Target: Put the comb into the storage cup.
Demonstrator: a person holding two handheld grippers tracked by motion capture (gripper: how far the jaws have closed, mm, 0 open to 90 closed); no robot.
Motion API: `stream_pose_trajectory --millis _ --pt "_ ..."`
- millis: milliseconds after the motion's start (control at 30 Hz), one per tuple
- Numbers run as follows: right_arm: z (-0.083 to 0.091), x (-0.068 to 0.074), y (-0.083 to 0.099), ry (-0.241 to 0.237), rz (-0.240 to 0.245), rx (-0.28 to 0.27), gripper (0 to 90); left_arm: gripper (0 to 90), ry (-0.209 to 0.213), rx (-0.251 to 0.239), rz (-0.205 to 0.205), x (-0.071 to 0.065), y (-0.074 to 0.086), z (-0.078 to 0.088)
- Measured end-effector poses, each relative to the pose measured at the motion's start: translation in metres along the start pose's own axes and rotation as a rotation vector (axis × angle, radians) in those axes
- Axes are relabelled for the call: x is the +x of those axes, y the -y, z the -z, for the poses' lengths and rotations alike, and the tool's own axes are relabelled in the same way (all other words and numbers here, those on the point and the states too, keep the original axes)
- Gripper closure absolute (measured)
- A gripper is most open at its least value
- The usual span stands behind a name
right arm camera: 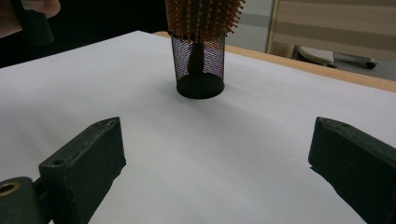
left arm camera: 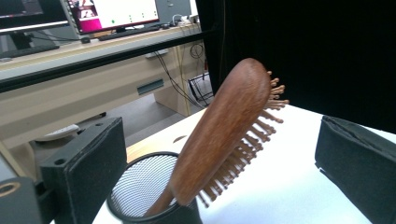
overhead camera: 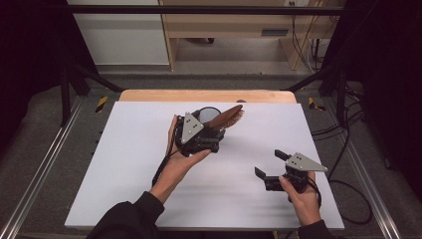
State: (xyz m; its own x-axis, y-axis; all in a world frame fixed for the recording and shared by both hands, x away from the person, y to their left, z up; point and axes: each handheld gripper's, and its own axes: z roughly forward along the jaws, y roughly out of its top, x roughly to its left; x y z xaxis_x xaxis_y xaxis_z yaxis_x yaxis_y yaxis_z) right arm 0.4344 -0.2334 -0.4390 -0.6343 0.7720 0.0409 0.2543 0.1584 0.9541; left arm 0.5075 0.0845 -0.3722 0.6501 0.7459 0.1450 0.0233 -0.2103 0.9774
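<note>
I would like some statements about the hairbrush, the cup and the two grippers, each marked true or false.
1. The brown wooden hairbrush stands handle-down in the black wire-mesh cup. True.
2. The mesh cup lies on its side. False: it stands upright on the white table.
3. The left gripper is clamped on the hairbrush. False: its jaws stand open, apart from the brush.
4. The right gripper is open and holds nothing. True.
5. The brush's bristles are black. False: they are light wooden pins.

From above, I see my left gripper (overhead camera: 199, 137) hiding most of the mesh cup (overhead camera: 209, 113); the hairbrush (right arm camera: 201, 18) top is cut off in the right gripper view.
</note>
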Motion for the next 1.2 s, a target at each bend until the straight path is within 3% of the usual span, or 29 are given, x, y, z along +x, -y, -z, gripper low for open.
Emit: stream_pose_trajectory --millis 567,867,1200 --pt "0.000 0.000 0.000 -0.003 0.002 0.004 4.1 1.9 -0.036 -0.004 0.045 0.022 0.018 0.035" --pt "-0.001 0.000 0.000 -0.001 0.001 0.005 4.0 1.9 -0.090 -0.009 0.073 0.045 0.028 0.060" --pt "0.000 0.001 0.001 0.001 -0.003 0.005 4.0 1.9 -0.137 -0.038 0.087 0.064 0.026 0.087"
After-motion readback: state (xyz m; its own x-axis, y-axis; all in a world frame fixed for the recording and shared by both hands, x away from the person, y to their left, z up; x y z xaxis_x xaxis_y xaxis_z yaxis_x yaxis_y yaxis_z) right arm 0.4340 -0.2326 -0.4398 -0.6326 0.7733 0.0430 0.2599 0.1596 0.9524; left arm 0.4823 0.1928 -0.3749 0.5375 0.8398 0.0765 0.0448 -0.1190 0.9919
